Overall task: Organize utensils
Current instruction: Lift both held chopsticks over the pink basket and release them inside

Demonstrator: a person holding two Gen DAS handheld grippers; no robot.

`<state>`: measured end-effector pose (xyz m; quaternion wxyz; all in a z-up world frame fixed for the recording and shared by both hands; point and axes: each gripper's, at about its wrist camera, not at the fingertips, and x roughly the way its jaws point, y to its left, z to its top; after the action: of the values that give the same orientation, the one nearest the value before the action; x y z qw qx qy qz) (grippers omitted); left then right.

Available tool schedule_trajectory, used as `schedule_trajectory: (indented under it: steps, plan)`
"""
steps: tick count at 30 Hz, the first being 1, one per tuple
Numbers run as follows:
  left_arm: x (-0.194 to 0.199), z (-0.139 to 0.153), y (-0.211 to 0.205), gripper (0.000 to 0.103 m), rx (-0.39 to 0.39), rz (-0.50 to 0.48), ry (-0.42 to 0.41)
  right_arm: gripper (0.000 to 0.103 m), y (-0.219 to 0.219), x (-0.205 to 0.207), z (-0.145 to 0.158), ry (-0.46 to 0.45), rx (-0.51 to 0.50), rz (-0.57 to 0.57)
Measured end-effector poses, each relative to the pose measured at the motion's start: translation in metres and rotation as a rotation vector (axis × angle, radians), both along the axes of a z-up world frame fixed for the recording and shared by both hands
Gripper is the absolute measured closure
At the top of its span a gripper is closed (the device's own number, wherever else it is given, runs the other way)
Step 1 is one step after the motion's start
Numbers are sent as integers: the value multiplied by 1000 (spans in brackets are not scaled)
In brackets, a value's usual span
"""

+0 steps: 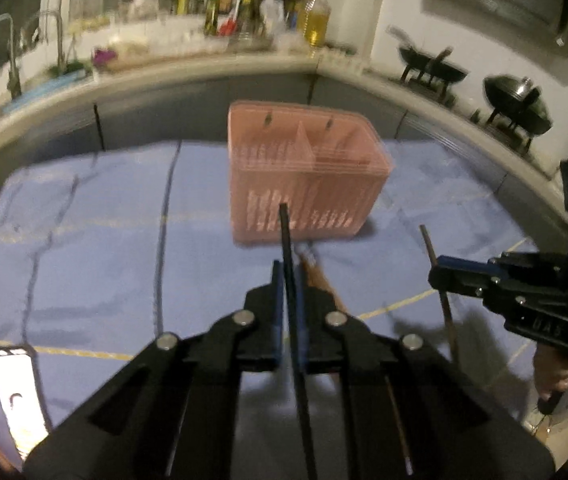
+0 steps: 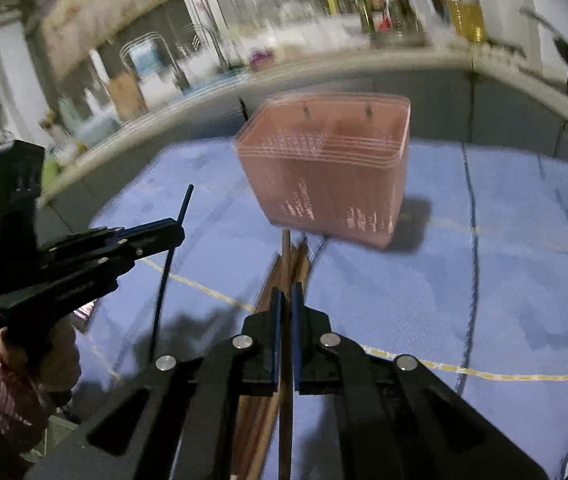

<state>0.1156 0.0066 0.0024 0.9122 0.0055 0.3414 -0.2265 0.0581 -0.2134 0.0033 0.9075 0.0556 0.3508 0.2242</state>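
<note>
A pink slotted utensil basket stands upright toward the far edge of a table covered in a blue cloth, with nothing between it and the two grippers held above the cloth's near side. Its inside is split by a divider into compartments; motion blur hides whether anything lies in them. Beyond the table's far edge runs a curved kitchen counter crowded with bottles, and two dark woks sit on stands to the right.

The left gripper has its fingers pressed together on a thin black chopstick, whose tip points at the basket's front wall. The right gripper is likewise clamped on a single brown wooden chopstick. A loose bundle of brown chopsticks lies on the cloth just beneath it, short of the basket's near corner. In the right wrist view a person's hand in a patterned sleeve grips the left tool's handle.
</note>
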Motion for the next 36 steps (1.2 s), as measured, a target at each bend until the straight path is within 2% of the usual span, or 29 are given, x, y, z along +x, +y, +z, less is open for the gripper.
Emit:
schedule_trajectory:
  steps: [5,10,16,21,24,27,32,36]
  plan:
    - [-26,49,5,98,-45,-14,-114,98,-17,-27,42,-136,75,-22]
    - [-34,98,10,99,-106,-25,-192,98,-17,-29,86,-232,105,-34]
    - [-16,159,7,99,-137,3,-300,98,-8,6,146,-349,100,-66]
    - [34,193,-9,99,-113,75,-360,98,11,60,178,-453,89,-148]
    - [64,200,-12,99,-121,104,-355,98,20,90,182,-499,72,-189]
    - [89,194,-13,99,-102,133,-350,98,27,118,173,-492,54,-203]
    - [121,165,-18,99,-72,144,-301,98,34,159,135,-399,30,-195]
    - [141,127,-25,98,-40,118,-211,98,32,177,98,-264,47,-165]
